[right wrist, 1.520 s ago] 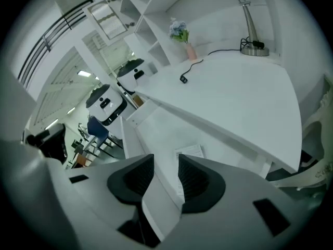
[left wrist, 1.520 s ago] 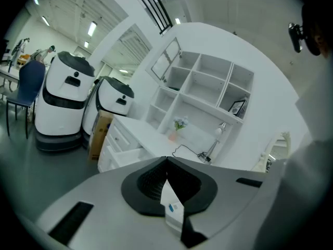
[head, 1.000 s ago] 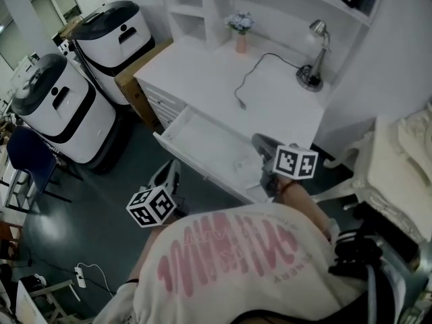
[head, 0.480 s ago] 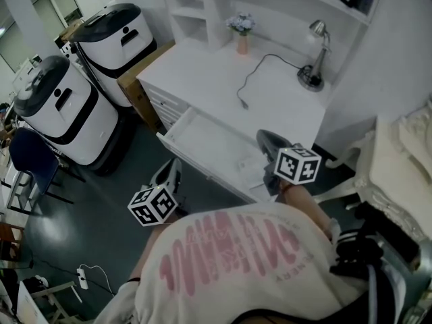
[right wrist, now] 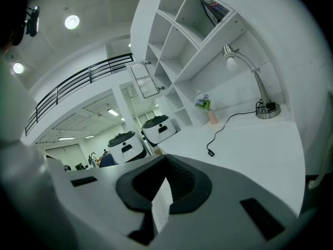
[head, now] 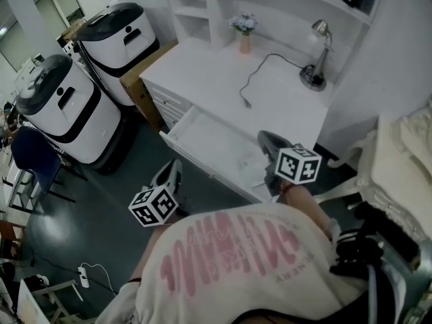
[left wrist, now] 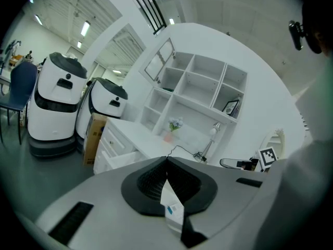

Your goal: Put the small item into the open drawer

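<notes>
Barely anything has shifted, only the desk (head: 216, 73) drifting slightly rightward; both jaws are pressed together on nothing, left gripper (head: 173, 167) short of the open drawer (head: 177, 139), right gripper (head: 264, 140) over its right end, where a small pale item (head: 248, 161) seemingly lies, so withdraw straight upward.

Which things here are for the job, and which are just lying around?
For the job: open drawer, small white packet in the left claw, white slip in the right claw.
Just lying around: lamp, flower vase, cable.

Even, cool indoor light; ceiling lamps (right wrist: 72, 21) glare; fisheye edges dark, warped; soft focus.
</notes>
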